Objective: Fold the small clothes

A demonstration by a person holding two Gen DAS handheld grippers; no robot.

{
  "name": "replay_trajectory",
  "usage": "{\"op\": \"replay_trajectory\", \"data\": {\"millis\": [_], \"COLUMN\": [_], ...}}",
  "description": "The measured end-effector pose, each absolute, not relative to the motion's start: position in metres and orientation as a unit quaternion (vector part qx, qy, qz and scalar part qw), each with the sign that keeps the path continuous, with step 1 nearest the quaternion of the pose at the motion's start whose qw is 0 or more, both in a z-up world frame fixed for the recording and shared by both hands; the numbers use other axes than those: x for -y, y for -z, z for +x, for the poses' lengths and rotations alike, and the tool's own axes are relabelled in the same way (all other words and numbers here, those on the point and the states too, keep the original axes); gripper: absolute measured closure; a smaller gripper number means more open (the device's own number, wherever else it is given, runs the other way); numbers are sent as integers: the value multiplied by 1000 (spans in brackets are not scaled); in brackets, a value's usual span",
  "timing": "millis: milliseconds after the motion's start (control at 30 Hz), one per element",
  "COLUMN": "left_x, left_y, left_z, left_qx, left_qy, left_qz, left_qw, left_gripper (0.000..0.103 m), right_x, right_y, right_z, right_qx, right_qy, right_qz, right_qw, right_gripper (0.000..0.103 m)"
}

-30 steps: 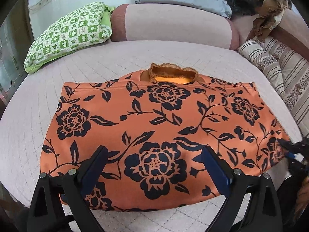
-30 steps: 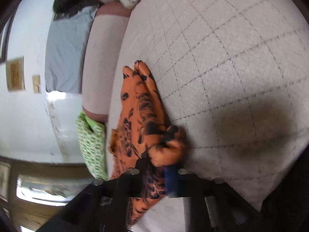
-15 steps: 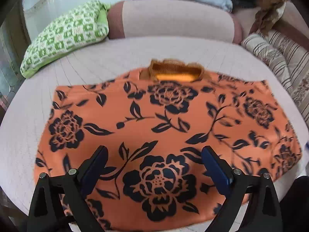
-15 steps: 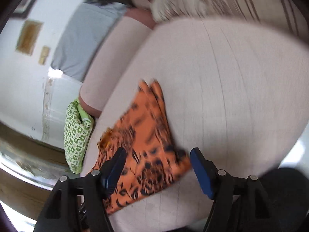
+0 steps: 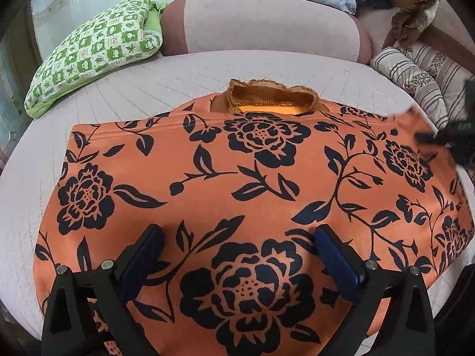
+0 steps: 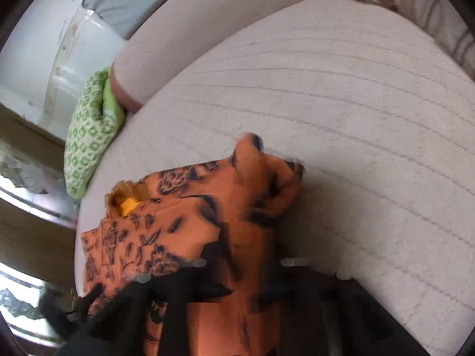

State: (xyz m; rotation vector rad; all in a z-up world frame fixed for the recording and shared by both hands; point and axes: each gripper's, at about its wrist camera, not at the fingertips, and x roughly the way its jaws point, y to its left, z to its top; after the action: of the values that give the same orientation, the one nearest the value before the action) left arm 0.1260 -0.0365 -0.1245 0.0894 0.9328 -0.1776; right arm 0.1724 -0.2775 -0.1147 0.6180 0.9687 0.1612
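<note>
Orange cloth printed with dark navy flowers — the small garment (image 5: 252, 184) — lies spread flat on the pale quilted bed (image 5: 178, 83), filling nearly everything ahead of the left claw (image 5: 237, 255). That claw hangs over the near hem with its two blue-padded fingers (image 5: 338, 262) spread wide apart, a big printed bloom showing between them and nothing pinched. Straight ahead of it, at the far edge of the garment, sits the ribbed tan collar (image 5: 268, 96) with a yellow lining showing inside. Beyond the collar runs a long pink bolster (image 5: 267, 26); ahead and to the left lies a green-and-white checked pillow (image 5: 95, 50), and ahead to the right a striped cushion (image 5: 415, 77).

At the right edge of the left wrist view a dark, blurred shape touches the garment's right sleeve end — the right claw (image 6: 246, 279) reaching in. Its own view is smeared by motion: the sleeve end (image 6: 267, 184) stands bunched and lifted just ahead of the fingers, orange cloth running back between them. The fingers look drawn close with fabric in the gap, but the blur is too heavy to tell whether they are truly clamped. To this claw's left the rest of the garment lies flat, collar and green pillow farther off on that side; to its right is bare quilted bed.
</note>
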Motion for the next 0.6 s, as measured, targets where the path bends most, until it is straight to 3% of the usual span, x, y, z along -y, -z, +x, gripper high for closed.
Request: {"op": "replay_trajectory", "data": {"millis": [100,167,200,267,333,467,533,600], "left_x": [35,35,35,30,22,7,7,13], "left_y": [126,126,125,121,114,103,114,121], "left_z": [127,129,130,129,126,110,111,110], "left_qx": [-444,-447,-451,-454,-458,-438,-457,-463], "left_qy": [91,89,89,99,98,98,101,102], "left_qz": [42,41,40,34,24,-10,-2,32], "left_qw": [890,889,887,885,883,893,883,880], "left_gripper": [0,0,0,0,0,0,0,0], "right_x": [274,279,287,291,287,266,248,245], "right_y": [97,144,149,133,107,61,59,96], "right_z": [155,172,168,156,144,122,125,145], "right_qx": [-422,-489,-470,-452,-441,-379,-368,-433], "right_qy": [-40,-18,-20,-10,26,-14,-73,-76], "right_qz": [273,306,342,362,307,276,278,290], "right_qw": [864,816,813,815,843,883,884,850], "right_gripper": [89,87,82,74,66,65,23,19]}}
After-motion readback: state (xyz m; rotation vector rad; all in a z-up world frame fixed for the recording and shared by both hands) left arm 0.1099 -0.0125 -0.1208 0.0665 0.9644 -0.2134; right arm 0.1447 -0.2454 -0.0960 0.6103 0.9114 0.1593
